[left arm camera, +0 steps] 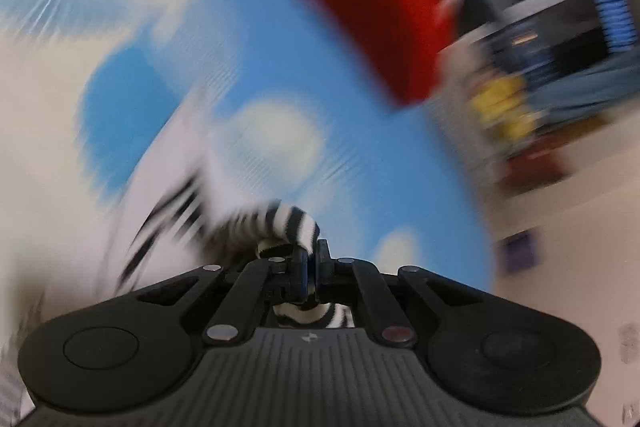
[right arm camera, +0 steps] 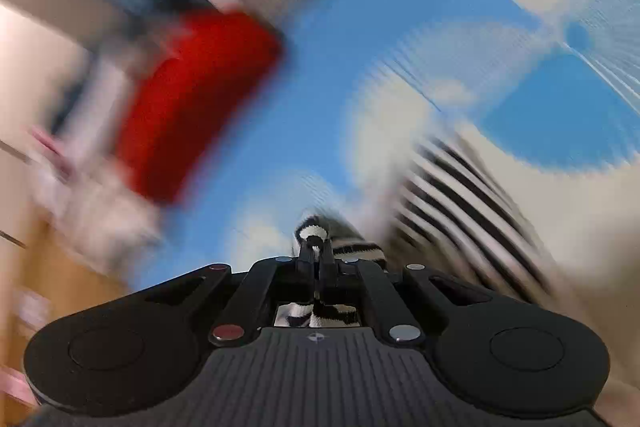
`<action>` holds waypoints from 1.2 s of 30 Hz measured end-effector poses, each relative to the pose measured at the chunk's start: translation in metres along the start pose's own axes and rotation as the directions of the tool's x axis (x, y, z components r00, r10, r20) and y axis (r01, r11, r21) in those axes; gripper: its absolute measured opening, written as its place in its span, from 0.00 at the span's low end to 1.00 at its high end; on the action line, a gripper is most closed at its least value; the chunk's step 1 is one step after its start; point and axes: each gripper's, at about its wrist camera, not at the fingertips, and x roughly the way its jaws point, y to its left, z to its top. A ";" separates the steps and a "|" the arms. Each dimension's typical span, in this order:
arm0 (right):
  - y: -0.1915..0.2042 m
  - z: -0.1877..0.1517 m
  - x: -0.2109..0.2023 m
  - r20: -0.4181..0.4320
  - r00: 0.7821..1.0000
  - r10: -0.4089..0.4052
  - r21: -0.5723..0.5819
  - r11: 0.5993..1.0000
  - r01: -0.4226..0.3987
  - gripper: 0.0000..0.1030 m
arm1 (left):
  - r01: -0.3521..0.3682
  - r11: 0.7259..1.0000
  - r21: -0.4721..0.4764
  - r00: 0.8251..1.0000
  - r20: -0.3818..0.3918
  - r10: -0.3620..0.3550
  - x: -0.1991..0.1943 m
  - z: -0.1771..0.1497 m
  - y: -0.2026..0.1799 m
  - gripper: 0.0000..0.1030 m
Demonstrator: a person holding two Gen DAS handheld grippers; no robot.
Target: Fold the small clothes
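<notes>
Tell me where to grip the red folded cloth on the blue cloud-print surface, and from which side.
Grip the red folded cloth at its nearest short end, coming in low from the blue cloud-print surface side. It lies flat as a long rectangle, so only an edge offers a pinch. Both frames are blurred, so layers cannot be told. The left gripper and right gripper are each shut on black-and-white striped fabric.

A bit of black & white striped cloth (right arm camera: 340, 247) is pinched tight in the right gripper (right arm camera: 318, 247), w/ more striped cloth spread out blurry to the right. A blue sheet w/ white clouds (right arm camera: 340, 47) is seen under it all. A red thing (right arm camera: 192, 99), too blurry to tell, is seen lying on the sheet to the left.
</notes>
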 end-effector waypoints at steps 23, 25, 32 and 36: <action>0.026 -0.026 0.014 -0.031 0.939 -0.344 -0.409 0.861 0.302 0.40 | -0.126 0.973 0.195 0.971 -0.175 0.161 0.013 -0.008 0.004 0.34; 0.031 -0.027 0.017 -0.005 0.922 -0.387 -0.429 0.834 0.348 0.40 | -0.132 0.963 0.234 0.942 -0.273 0.195 0.027 -0.020 0.006 0.34; 0.022 -0.030 0.025 -0.157 0.974 -0.165 -0.284 0.952 0.115 0.41 | -0.393 0.912 0.120 0.828 -0.385 0.408 0.051 -0.035 0.060 0.22; 0.042 -0.065 0.046 -0.403 0.914 -0.039 -0.346 0.932 -0.112 0.43 | -0.354 0.924 0.145 0.870 -0.311 0.382 0.039 -0.029 0.043 0.25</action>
